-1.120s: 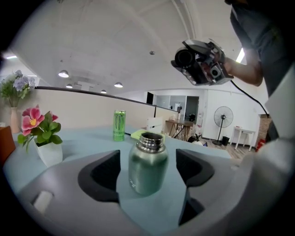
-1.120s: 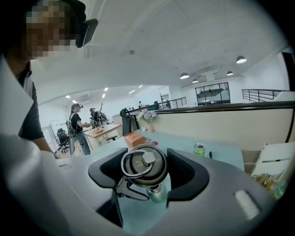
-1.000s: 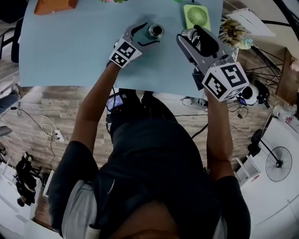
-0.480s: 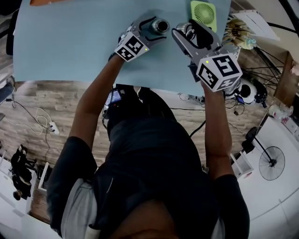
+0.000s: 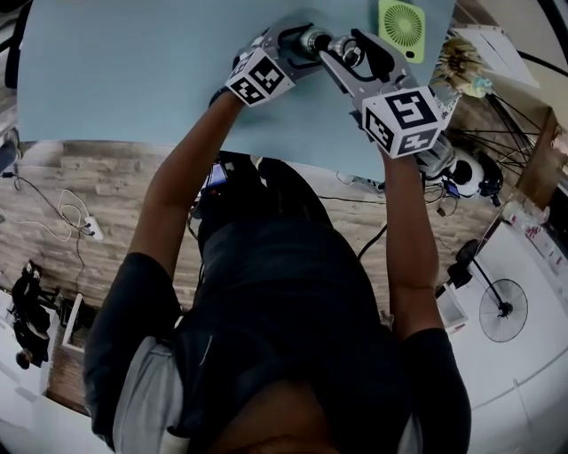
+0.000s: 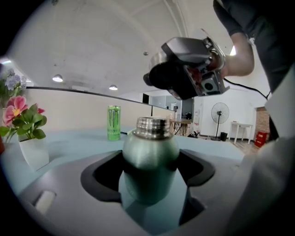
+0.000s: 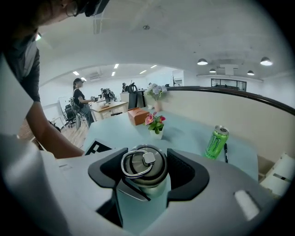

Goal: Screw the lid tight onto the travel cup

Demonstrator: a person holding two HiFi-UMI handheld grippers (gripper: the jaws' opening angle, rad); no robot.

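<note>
A green metal travel cup (image 6: 150, 161) with a bare steel threaded neck stands upright between the jaws of my left gripper (image 6: 150, 173), which is shut on its body. In the head view the cup (image 5: 311, 40) is at the far edge of the table, held by the left gripper (image 5: 297, 46). My right gripper (image 7: 144, 174) is shut on the steel lid (image 7: 144, 167), whose ring handle faces the camera. The left gripper view shows the right gripper (image 6: 186, 69) hanging above and slightly right of the cup's open mouth, apart from it. In the head view the lid (image 5: 349, 55) is close beside the cup.
The pale blue table (image 5: 133, 80) holds a green drinks can (image 7: 215, 143) with a pen (image 7: 226, 153) beside it, a small flower pot (image 7: 156, 125), an orange box (image 7: 138, 115) and a green fan (image 5: 401, 27). The person's arms reach over the table's near edge.
Both grippers moved further up the table and towards each other. The left gripper, open beside the cup before, has shut on it. The lid now hangs close to the cup's mouth.
</note>
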